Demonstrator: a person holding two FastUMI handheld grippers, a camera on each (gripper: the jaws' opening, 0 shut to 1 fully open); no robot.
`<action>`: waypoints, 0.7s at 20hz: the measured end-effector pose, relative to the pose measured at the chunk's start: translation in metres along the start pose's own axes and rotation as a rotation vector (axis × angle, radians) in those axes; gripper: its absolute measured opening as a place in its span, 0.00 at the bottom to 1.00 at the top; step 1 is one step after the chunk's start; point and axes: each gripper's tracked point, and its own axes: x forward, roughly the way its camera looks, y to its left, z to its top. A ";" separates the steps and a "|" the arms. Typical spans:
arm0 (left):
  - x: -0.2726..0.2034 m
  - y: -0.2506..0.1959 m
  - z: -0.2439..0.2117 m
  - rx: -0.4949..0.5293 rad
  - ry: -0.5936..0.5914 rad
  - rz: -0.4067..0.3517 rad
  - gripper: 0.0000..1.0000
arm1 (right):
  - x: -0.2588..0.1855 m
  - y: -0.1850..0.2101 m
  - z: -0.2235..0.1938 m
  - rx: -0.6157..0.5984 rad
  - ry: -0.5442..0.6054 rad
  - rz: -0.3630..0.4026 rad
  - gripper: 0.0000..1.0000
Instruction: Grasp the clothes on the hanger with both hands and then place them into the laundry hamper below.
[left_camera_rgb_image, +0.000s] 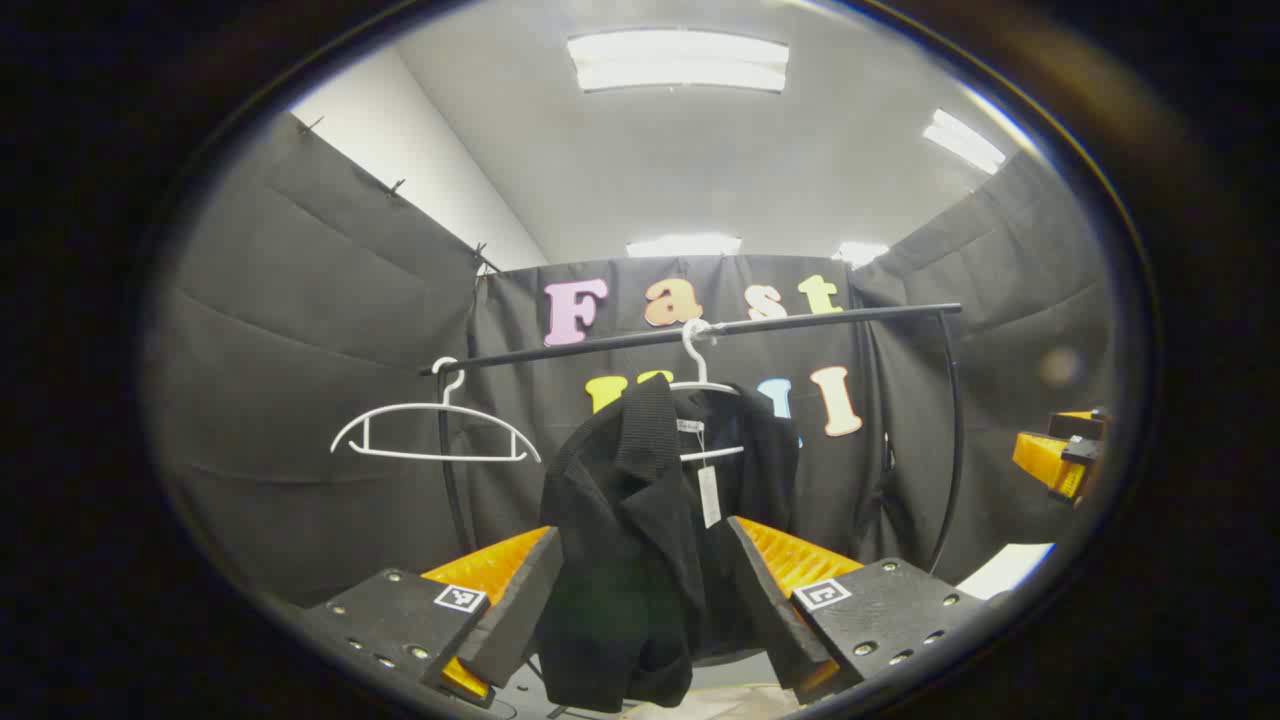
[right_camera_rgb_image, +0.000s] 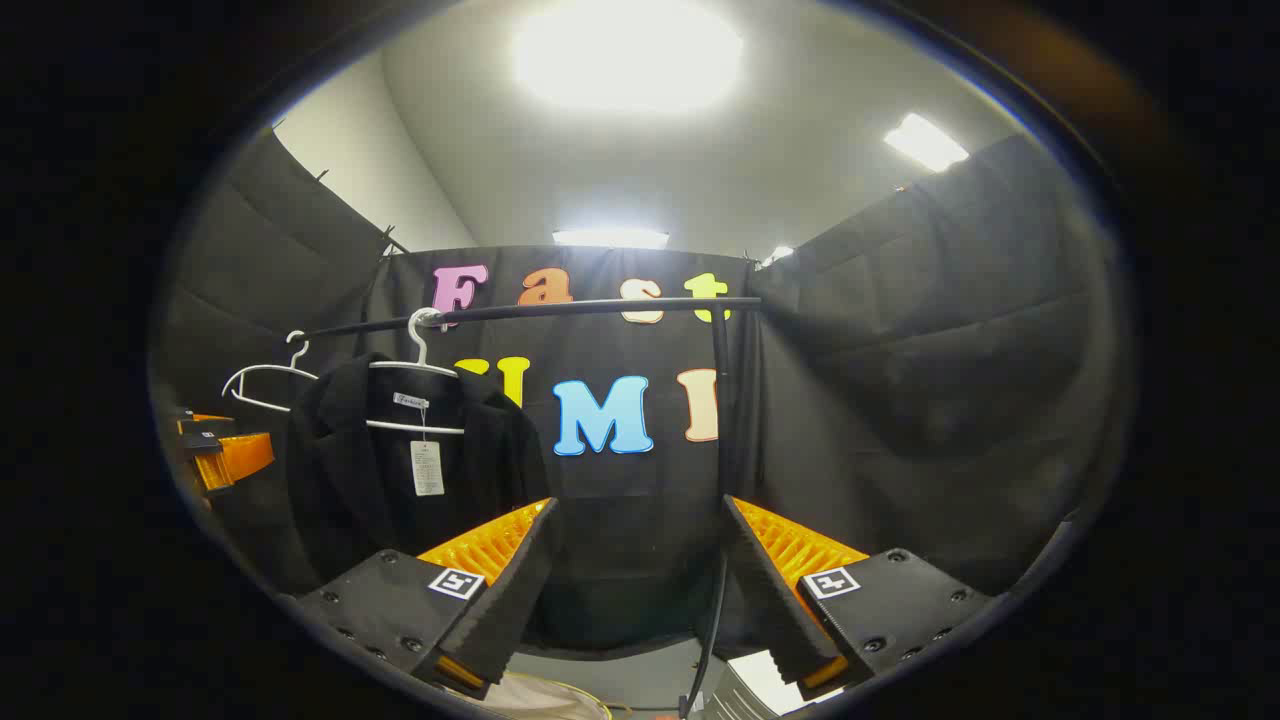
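A black jacket (left_camera_rgb_image: 630, 560) with a white tag hangs on a white hanger (left_camera_rgb_image: 700, 385) from a black rail (left_camera_rgb_image: 800, 318). My left gripper (left_camera_rgb_image: 642, 530) is open and points straight at it. The jacket shows in the gap between the fingers, and I cannot tell whether they touch the cloth. My right gripper (right_camera_rgb_image: 637, 503) is open too and points at the booth wall, to the right of the jacket (right_camera_rgb_image: 370, 480) and its hanger (right_camera_rgb_image: 420, 370). The right gripper (left_camera_rgb_image: 1060, 455) shows at the far right of the left gripper view. The left gripper (right_camera_rgb_image: 215, 450) shows at the far left of the right gripper view.
An empty white hanger (left_camera_rgb_image: 435, 430) hangs on the rail left of the jacket, and the same empty hanger (right_camera_rgb_image: 265, 385) appears in the right gripper view. The rail's upright post (right_camera_rgb_image: 720, 420) stands just ahead of my right gripper. Something pale (right_camera_rgb_image: 540, 695) lies low below.
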 end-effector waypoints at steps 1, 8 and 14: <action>0.003 0.000 0.000 -0.003 0.002 0.000 0.95 | 0.002 0.000 0.001 0.003 0.002 0.000 0.99; 0.011 0.005 0.002 -0.013 0.009 0.009 0.95 | 0.010 -0.005 0.004 -0.018 0.004 -0.005 0.99; 0.010 0.003 -0.001 -0.008 0.015 0.004 0.95 | 0.010 -0.010 0.001 -0.020 0.007 -0.019 0.96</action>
